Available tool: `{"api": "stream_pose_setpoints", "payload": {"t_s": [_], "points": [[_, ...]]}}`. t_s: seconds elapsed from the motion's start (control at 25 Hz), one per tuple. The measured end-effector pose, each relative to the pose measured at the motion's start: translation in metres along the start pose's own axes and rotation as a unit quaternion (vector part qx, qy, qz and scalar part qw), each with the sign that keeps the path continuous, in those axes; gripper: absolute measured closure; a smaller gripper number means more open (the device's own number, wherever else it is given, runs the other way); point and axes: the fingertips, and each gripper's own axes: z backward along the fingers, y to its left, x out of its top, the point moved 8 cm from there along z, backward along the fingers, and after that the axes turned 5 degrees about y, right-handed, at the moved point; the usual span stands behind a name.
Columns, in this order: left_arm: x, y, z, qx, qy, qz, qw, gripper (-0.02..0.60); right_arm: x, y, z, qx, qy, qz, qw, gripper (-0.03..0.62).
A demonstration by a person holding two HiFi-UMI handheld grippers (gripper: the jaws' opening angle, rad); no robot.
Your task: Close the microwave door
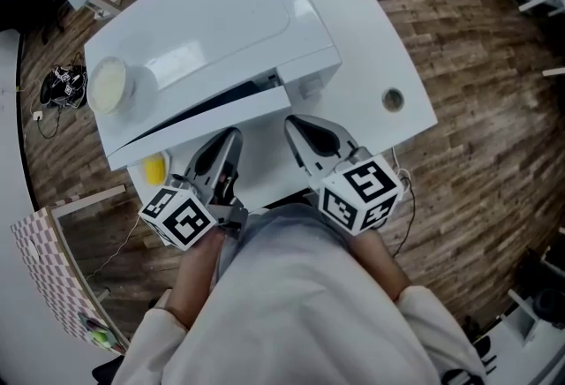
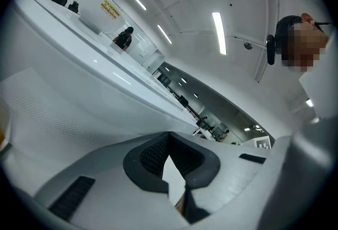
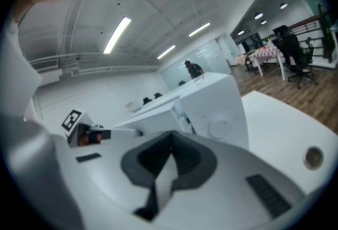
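Observation:
A white microwave (image 1: 212,21) stands on a white table (image 1: 371,48). Its door (image 1: 199,123) hangs slightly ajar, with a dark gap along its upper edge. Both grippers sit just in front of the door, close to the person's body. My left gripper (image 1: 233,138) is shut and empty, its tips near the door's lower edge. My right gripper (image 1: 291,122) is also shut and empty, below the door's right end. In the left gripper view the shut gripper (image 2: 169,142) points along the door face (image 2: 79,81). From the right gripper (image 3: 171,150) I see the microwave's control panel (image 3: 216,110).
A pale round lid or bowl (image 1: 110,85) rests on the microwave top. A yellow object (image 1: 154,169) lies on the table under the door's left end. The table has a cable hole (image 1: 393,98) at the right. A patterned panel (image 1: 44,268) stands on the wooden floor at the left.

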Motion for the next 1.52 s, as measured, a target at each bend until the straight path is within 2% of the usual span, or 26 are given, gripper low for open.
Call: {"api": "stream_pose_setpoints", "payload": {"t_s": [0.8, 1.52], "points": [[0.005, 0.009, -0.001, 0.009, -0.007, 0.011, 0.9999, 0.566, 0.018, -0.005, -0.015, 0.008, -0.014, 0.002, 1.0, 0.572], [0.006, 0.014, -0.002, 0.017, -0.007, 0.022, 0.9996, 0.566, 0.021, -0.007, -0.019, 0.013, -0.023, -0.032, 0.999, 0.572]]}}
